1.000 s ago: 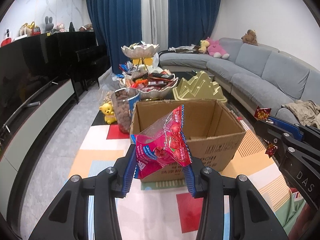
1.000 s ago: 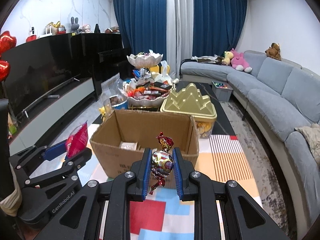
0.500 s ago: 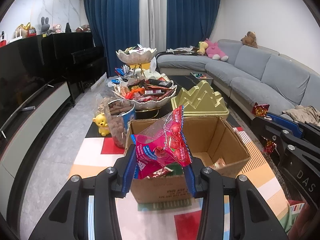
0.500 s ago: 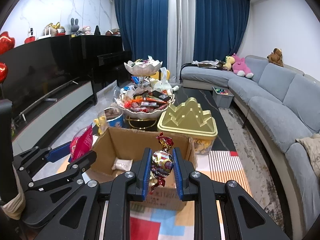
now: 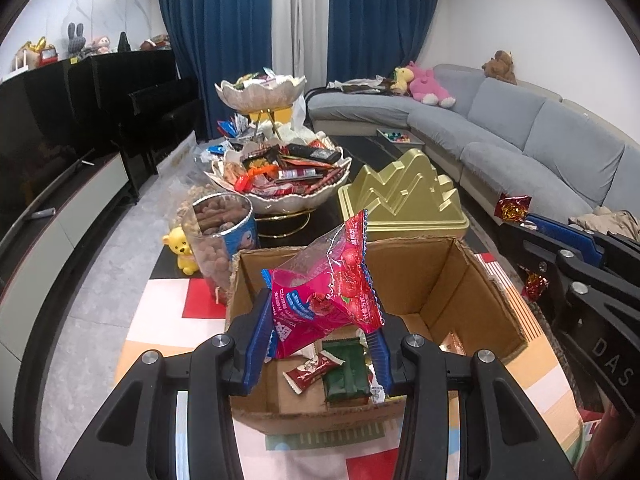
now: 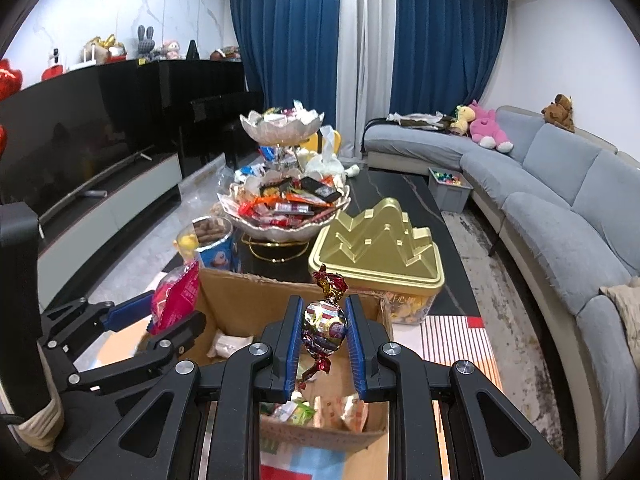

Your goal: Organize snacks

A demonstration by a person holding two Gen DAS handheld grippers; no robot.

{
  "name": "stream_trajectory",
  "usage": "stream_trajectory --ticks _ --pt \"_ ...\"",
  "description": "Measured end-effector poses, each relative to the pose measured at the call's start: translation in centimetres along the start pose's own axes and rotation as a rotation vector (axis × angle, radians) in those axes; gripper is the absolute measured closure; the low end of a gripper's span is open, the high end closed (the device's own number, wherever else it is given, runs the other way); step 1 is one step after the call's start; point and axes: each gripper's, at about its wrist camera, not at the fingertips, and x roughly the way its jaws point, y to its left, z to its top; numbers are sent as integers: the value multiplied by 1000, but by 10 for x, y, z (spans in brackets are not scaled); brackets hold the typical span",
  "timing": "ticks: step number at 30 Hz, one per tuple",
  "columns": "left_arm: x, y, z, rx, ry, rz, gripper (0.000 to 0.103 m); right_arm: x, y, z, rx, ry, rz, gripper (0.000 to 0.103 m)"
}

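The cardboard box (image 5: 440, 300) stands open directly below and in front of both grippers; the left gripper (image 5: 320, 344) is closed on a pink snack bag (image 5: 328, 300) above the box's near edge; the right gripper (image 6: 323, 340) clamps a foil candy (image 6: 324, 326), its twisted ends pointing up and down, also over the opening.

Left gripper (image 5: 320, 336) sat at bottom centre of its view, pointed downward, blue pads pressed on pink snack packet (image 5: 324, 300). Right gripper (image 6: 322, 336) sat at bottom centre of own view, jaws almost shut, pinching foil candy (image 6: 324, 326).
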Motion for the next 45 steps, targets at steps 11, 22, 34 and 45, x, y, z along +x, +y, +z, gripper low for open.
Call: stream_trajectory --ticks 11,22,34,45 --pt "17 5 -2 -22 33 11 47 19 -1 1 -7 26 -4 76" --pt "-5 15 2 -61 -3 55 16 -6 -1 7 -6 -41 -42 28" --pt "-39 17 0 -62 -31 71 13 -40 -3 5 14 -68 -55 27" --pt "-80 16 -8 -56 -66 78 12 -78 -1 -5 35 -91 -56 27"
